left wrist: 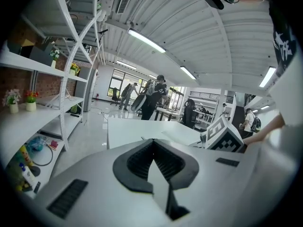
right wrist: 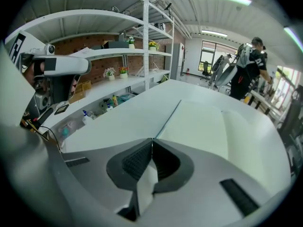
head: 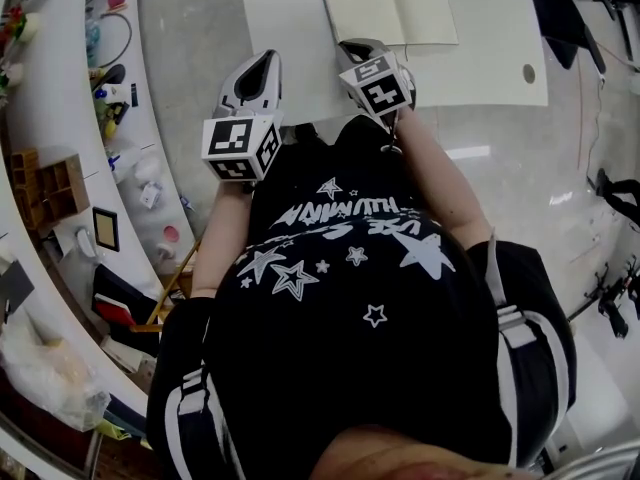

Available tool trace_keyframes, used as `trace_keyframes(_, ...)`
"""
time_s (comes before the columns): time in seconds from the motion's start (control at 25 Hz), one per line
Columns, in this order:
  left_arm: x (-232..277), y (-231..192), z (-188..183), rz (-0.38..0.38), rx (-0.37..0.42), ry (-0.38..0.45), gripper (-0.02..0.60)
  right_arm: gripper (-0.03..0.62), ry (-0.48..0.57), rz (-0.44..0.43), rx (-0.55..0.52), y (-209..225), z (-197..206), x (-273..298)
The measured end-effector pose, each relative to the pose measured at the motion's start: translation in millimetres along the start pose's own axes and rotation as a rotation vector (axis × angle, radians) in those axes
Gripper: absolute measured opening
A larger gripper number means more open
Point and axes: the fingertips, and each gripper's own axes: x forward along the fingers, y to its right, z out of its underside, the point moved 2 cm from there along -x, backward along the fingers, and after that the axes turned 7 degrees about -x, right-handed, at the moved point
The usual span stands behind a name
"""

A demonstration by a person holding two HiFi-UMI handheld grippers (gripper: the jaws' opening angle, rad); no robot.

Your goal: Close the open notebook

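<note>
The open notebook (head: 388, 4) lies flat on the white table (head: 290, 8) in the head view, its cream pages facing up. In the right gripper view the same notebook (right wrist: 203, 124) stretches out just beyond the jaw tips, its left edge running away from them. My right gripper (head: 353, 47) hovers at the notebook's near edge, shut, with nothing between its pads (right wrist: 152, 141). My left gripper (head: 266, 60) hangs to the left of it near the table's front edge, also shut and holding nothing (left wrist: 153, 141). From the left gripper view the right gripper's marker cube (left wrist: 222, 135) is visible.
Curved white shelves (head: 70, 138) with several small items run along the left. A round cable hole (head: 528, 72) sits at the table's right. People stand far back in the room (left wrist: 152, 96). Bare tabletop lies left of the notebook.
</note>
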Motion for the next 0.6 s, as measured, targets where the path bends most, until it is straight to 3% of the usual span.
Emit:
trace_keyframes(0.4, 14, 12, -4, 0.060, -0.004, 0.005, 0.011, 0.012, 0.127, 0.053, 0.060, 23, -31, -57)
trace_keyframes(0.6, 28, 29, -6, 0.077, 0.005, 0.004, 0.011, 0.012, 0.233, 0.063, 0.170, 52, -27, -94)
